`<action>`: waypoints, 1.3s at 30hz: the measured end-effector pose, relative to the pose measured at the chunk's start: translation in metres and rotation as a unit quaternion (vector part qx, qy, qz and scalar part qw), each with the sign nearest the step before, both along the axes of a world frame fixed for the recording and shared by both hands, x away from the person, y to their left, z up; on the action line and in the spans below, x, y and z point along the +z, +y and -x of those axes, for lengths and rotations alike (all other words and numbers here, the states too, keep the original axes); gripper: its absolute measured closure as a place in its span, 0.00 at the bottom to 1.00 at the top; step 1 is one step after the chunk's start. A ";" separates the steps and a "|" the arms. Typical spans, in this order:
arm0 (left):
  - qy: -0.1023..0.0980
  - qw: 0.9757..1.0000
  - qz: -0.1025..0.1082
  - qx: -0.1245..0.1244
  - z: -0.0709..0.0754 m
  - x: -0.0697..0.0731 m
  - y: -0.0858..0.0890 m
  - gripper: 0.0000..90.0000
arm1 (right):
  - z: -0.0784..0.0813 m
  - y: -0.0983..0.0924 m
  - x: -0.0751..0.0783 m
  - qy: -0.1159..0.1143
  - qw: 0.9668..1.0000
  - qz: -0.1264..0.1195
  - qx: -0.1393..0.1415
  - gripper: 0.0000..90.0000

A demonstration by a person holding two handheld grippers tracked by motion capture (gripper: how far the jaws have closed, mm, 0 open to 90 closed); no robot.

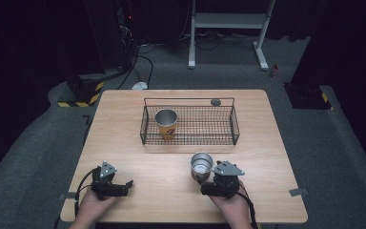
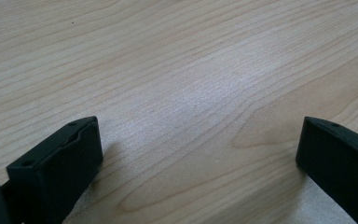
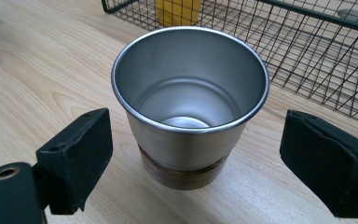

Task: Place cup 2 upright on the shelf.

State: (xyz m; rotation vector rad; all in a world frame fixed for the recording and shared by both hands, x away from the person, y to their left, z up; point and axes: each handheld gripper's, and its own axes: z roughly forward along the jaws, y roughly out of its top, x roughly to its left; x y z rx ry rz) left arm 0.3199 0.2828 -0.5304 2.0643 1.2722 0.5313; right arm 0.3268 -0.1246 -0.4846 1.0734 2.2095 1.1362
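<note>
Yellow-labelled steel cup (image 1: 166, 123) already stands in black wire basket (image 1: 189, 139). Plain steel cup (image 3: 189, 105) outside basket, ungrasped; right claw (image 3: 196, 163) wide around it. Left claw (image 2: 196, 163) wide, empty.

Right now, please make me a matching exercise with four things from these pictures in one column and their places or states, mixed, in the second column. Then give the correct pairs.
Column one:
1. silver cup
2. yellow cup
3. left gripper
4. wire basket

Column two:
A. open over bare wood, with nothing between its jaws
B. stands upright inside the basket, at its left end
C. stands on the table between the open jaws of the right gripper
D. sits on the far half of the table

Pairs: 1-C, 2-B, 3-A, 4-D
</note>
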 end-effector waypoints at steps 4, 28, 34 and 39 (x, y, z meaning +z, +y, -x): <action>0.001 1.000 0.000 -0.002 -0.001 0.000 0.000 0.01 | -0.002 0.000 0.000 0.010 1.000 0.000 -0.005 0.11; 0.003 1.000 0.003 -0.012 0.000 0.000 0.000 0.00 | -0.018 0.022 -0.016 0.010 0.999 -0.037 -0.019 0.11; 0.003 1.000 0.000 -0.018 -0.001 0.000 0.000 0.00 | -0.022 0.016 -0.018 -0.001 0.998 -0.055 -0.015 0.12; 0.002 1.000 0.000 -0.016 -0.001 0.000 0.000 0.00 | -0.021 0.016 -0.021 -0.004 0.998 -0.058 -0.012 0.15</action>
